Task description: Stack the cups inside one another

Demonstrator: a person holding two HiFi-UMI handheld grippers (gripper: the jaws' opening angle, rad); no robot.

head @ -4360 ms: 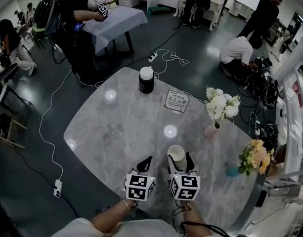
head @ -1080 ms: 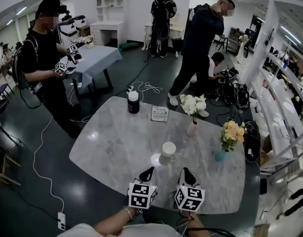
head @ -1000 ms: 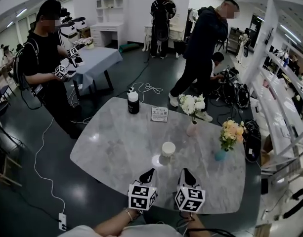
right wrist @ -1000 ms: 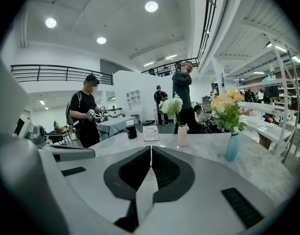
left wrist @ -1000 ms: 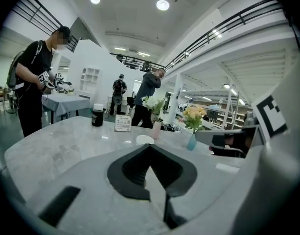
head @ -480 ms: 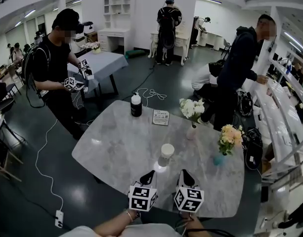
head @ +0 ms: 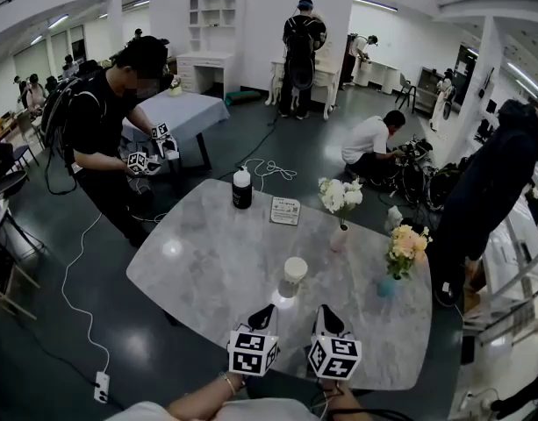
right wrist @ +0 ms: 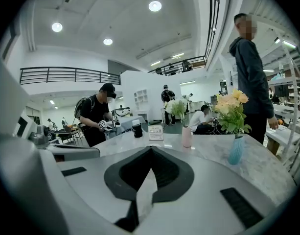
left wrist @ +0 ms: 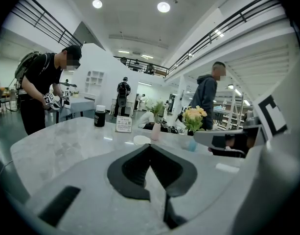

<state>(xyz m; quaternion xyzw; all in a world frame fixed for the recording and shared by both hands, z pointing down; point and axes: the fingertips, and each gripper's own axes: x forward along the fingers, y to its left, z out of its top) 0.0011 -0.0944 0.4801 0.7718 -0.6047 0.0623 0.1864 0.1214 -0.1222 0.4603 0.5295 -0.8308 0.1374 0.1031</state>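
A white paper cup [head: 294, 275] stands upright on the grey marble table [head: 207, 261], a little beyond both grippers and apart from them. My left gripper [head: 266, 309] is held near the table's front edge, below and left of the cup, jaws shut on nothing. My right gripper [head: 325, 310] is beside it, below and right of the cup, also shut and empty. In the left gripper view the left gripper's [left wrist: 150, 146] dark pads meet at the tip, with the cup's rim [left wrist: 141, 140] just past them. The right gripper's [right wrist: 150, 148] pads meet the same way.
A black bottle [head: 242, 188] and a small sign card [head: 285, 210] stand at the table's far side. A pink vase of white flowers [head: 340, 235] and a blue vase of yellow flowers [head: 387, 285] stand to the right. People stand around the table; cables lie on the floor.
Earlier the right gripper's jaws were around the cup; now it stands free ahead of both. Over the last second the grippers stayed put, and a person in dark clothes walked off right.
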